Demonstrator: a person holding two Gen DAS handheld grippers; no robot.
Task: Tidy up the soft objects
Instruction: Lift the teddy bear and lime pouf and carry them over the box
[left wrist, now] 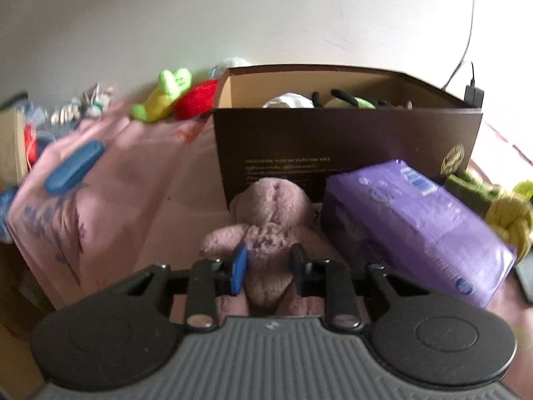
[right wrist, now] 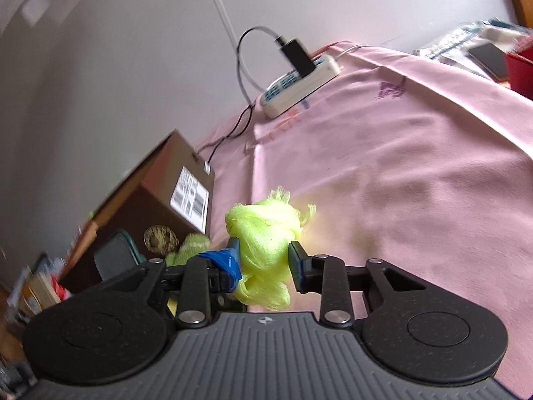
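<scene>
barcode label on brown box, text unreadable.

A mauve plush toy lies against the brown box's front wall; a knotted neon-yellow mesh bundle hangs lifted beside it.
</scene>
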